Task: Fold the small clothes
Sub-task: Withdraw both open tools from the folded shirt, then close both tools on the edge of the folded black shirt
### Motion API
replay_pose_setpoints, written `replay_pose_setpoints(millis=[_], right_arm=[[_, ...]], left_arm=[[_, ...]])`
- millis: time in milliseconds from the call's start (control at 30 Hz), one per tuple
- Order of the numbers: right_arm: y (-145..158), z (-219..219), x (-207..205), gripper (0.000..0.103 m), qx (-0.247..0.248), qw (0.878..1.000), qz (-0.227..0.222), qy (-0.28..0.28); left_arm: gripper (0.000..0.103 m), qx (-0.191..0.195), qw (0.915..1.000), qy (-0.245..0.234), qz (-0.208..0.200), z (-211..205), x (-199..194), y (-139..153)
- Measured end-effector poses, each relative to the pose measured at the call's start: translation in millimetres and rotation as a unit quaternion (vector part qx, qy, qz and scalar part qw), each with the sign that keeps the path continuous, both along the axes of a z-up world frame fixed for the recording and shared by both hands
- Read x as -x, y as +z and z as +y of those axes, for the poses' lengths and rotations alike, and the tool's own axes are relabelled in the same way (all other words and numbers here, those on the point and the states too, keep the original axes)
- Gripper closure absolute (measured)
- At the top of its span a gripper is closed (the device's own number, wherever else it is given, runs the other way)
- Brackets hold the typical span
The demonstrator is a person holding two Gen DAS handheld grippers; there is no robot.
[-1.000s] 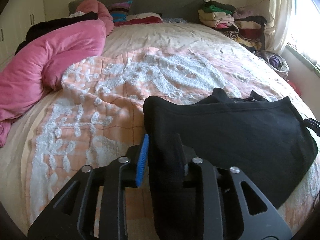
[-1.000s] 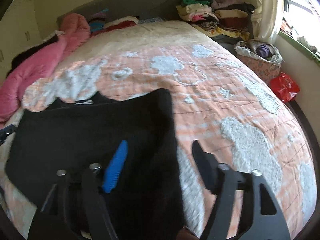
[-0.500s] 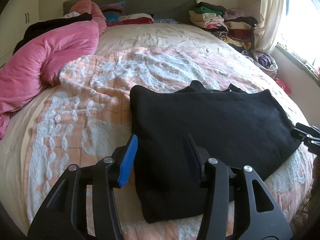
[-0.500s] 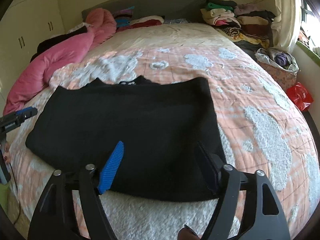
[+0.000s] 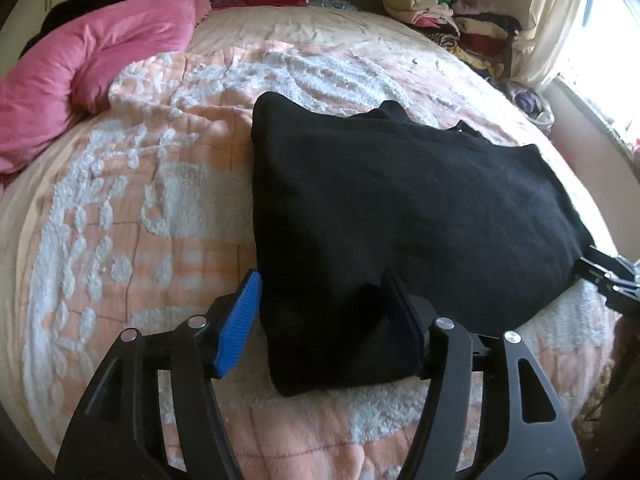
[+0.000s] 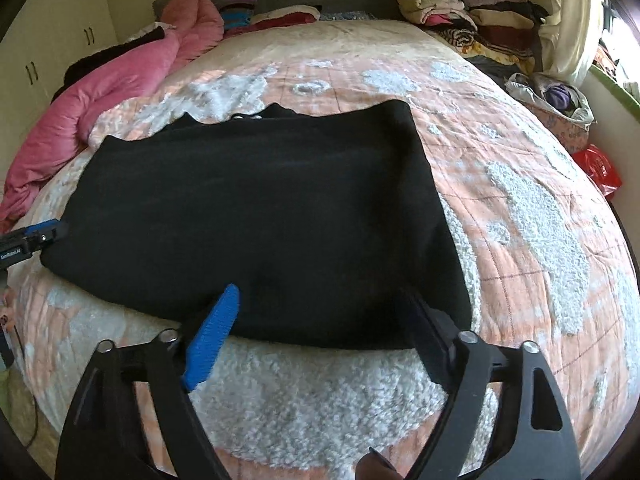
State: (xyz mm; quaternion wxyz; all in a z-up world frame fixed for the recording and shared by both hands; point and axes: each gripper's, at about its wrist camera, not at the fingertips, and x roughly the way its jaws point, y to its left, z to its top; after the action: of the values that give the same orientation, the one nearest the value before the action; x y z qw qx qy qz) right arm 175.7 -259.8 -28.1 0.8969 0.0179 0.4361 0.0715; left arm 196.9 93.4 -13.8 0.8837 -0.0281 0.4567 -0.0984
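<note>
A black garment [image 5: 400, 208] lies folded flat on the peach and white bedspread [image 5: 132, 208]; it also shows in the right wrist view [image 6: 260, 208]. My left gripper [image 5: 320, 316] is open, its jaws on either side of the garment's near left corner, not clamping it. My right gripper [image 6: 320, 320] is open and empty at the garment's near right edge. The right gripper's tip shows in the left wrist view [image 5: 608, 276], and the left gripper's tip shows in the right wrist view [image 6: 32, 238].
A pink duvet [image 5: 88, 68] is bunched on the left of the bed. Stacks of folded clothes [image 6: 468, 12] sit at the head on the right. A bag of clothes [image 6: 556, 96] and a red bag [image 6: 600, 168] lie beside the bed by the window.
Both grippers let go of the garment and drew back toward the near edge of the bed. The garment now lies flat, folded over.
</note>
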Motion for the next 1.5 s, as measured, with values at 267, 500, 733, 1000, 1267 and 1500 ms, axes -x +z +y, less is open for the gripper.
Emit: replay_pose_setpoints(millis=[267, 500, 733, 1000, 1267, 1500], right_arm=[[21, 32, 16, 0.005, 0.004, 0.999, -0.041, 0.034], [27, 75, 25, 0.005, 0.022, 0.994, -0.068, 0.087], [25, 120, 28, 0.005, 0.042, 0.987, -0.076, 0.137], [18, 168, 26, 0.005, 0.06, 0.978, -0.081, 0.185], [5, 214, 26, 0.005, 0.101, 0.964, -0.09, 0.227], [-11, 243, 21, 0.005, 0.146, 0.953, -0.098, 0.247]], left_arm=[[0.009, 0.008, 0.9992, 0.036, -0.016, 18, 17, 13], [0.009, -0.017, 0.9969, 0.072, -0.026, 34, 14, 20], [0.009, -0.027, 0.9949, 0.092, -0.031, 47, 11, 21], [0.009, -0.032, 0.9934, 0.105, -0.036, 53, 5, 21], [0.009, -0.028, 0.9936, 0.103, -0.037, 54, -9, 19], [0.009, -0.034, 0.9936, 0.103, -0.031, 51, -21, 16]])
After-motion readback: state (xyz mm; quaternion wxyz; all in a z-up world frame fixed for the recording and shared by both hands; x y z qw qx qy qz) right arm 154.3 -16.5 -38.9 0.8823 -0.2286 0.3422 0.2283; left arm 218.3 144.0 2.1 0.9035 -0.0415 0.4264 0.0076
